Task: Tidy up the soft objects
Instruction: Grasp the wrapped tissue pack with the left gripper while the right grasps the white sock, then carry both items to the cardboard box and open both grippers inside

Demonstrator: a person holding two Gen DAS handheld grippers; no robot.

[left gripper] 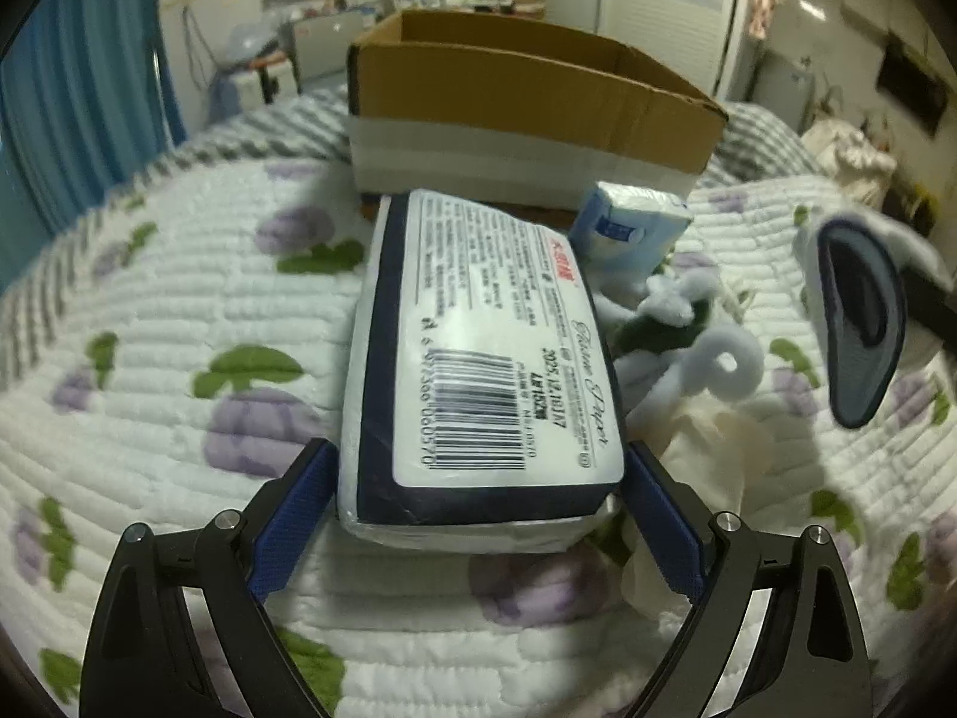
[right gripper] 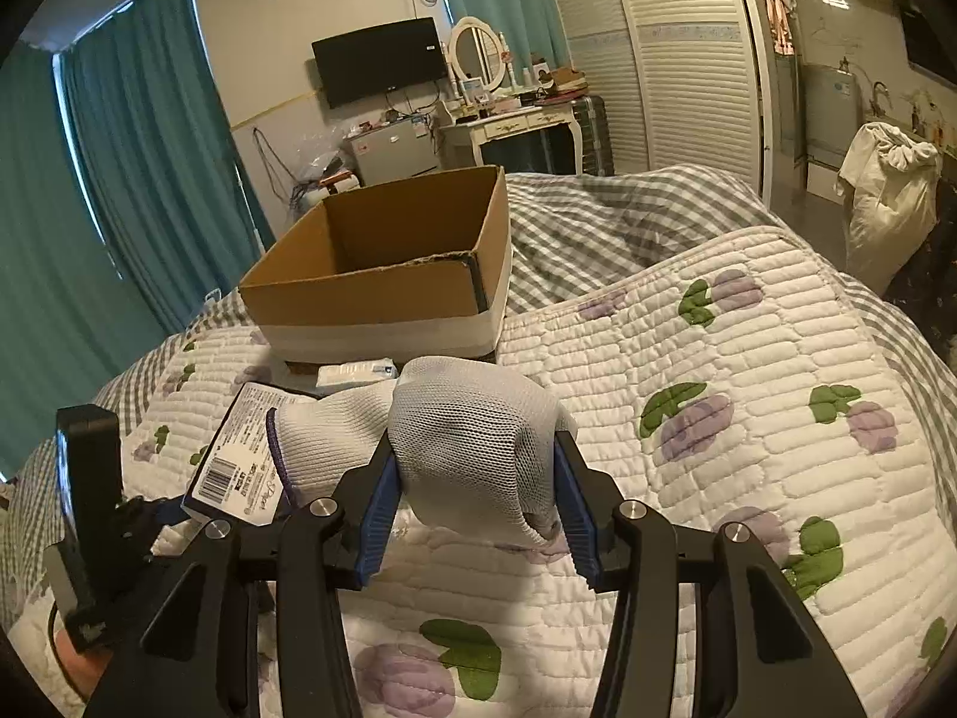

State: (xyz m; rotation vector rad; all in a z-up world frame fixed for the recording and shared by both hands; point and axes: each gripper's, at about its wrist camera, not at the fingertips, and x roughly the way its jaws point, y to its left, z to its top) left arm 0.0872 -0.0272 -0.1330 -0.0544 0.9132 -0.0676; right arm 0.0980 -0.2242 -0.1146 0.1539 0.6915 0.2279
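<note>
Left tongs [left gripper: 478, 508] clamp tissue pack [left gripper: 478, 347]; right tongs [right gripper: 478, 496] squeeze slipper [right gripper: 472, 443].

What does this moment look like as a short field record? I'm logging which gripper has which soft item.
surface: quilted floral bedspread
container: open cardboard box, nothing visible inside
left gripper: shut on tissue pack, barcode side up
right gripper: shut on grey mesh slipper, lifted off the bedspread
still on bed: small tissue packet by the box; white fluffy pile beside the tissue pack
both items: not yet in the box
</note>
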